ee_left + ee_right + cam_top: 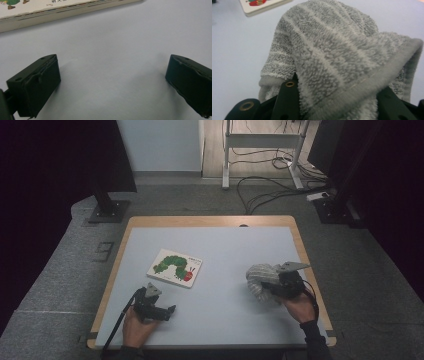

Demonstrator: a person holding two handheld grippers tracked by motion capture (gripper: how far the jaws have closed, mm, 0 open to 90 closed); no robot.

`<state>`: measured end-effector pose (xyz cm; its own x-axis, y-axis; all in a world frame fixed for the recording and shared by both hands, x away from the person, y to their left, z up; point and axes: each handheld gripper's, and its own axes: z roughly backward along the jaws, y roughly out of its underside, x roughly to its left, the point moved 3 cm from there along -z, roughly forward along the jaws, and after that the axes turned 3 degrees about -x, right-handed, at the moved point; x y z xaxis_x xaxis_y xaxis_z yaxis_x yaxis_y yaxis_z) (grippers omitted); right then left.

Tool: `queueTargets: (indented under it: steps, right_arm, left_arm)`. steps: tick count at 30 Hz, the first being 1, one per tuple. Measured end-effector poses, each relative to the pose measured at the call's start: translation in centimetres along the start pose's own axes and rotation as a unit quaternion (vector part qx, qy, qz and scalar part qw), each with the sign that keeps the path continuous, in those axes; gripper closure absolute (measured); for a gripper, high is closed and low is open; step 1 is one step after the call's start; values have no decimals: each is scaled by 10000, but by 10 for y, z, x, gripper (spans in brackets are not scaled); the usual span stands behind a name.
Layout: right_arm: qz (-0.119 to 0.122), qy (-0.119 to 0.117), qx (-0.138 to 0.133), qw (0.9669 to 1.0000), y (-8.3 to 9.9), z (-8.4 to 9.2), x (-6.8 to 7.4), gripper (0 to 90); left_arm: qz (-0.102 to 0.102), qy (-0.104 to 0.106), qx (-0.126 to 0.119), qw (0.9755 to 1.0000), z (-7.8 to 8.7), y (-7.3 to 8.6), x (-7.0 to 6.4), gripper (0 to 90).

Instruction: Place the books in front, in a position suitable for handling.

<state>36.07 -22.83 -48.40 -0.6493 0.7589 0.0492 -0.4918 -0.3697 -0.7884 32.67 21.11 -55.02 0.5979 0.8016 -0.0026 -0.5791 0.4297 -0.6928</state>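
Note:
A grey striped towel [260, 279] is bunched at the right of the table, with my right gripper [272, 286] shut on it. In the right gripper view the towel [337, 57] drapes over both black jaws and hides their tips. A white board book [175, 267] with a green caterpillar on its cover lies flat left of centre. My left gripper [167, 312] rests low at the front left, just this side of the book. Its fingers [37, 87] stand wide apart over bare tabletop, with the book's edge [50, 11] beyond them.
The pale blue mat [220, 320] has a wooden table rim [310, 265] around it. Black stands [107, 207] and loose cables [270, 190] sit on the floor beyond the far edge.

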Motion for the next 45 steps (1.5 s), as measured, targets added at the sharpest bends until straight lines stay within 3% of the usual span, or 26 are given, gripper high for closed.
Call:
queueTargets:
  steps: [8,17,29,32,34,44,45]
  right_arm:
    - [-151,325,48,9993,17,22,-17,601]
    - [-239,592,215,9977,38,28,-27,600]
    - [-284,722,554,9954,68,11,-33,576]
    - [-385,682,478,9958,71,11,-35,560]
    - [-360,686,497,9958,71,11,-35,524]
    - [-370,933,467,9939,68,17,-38,128]
    - [-370,933,467,9939,68,17,-38,128]
  left_arm:
    - [0,1,2,10000,0,0,0,0]
    - [1,1,1,10000,0,0,0,0]
    - [2,0,1,10000,0,0,0,0]
    - [2,0,0,10000,0,0,0,0]
    - [3,1,0,10000,0,0,0,0]
    - [3,0,1,10000,0,0,0,0]
    - [4,1,0,10000,0,0,0,0]
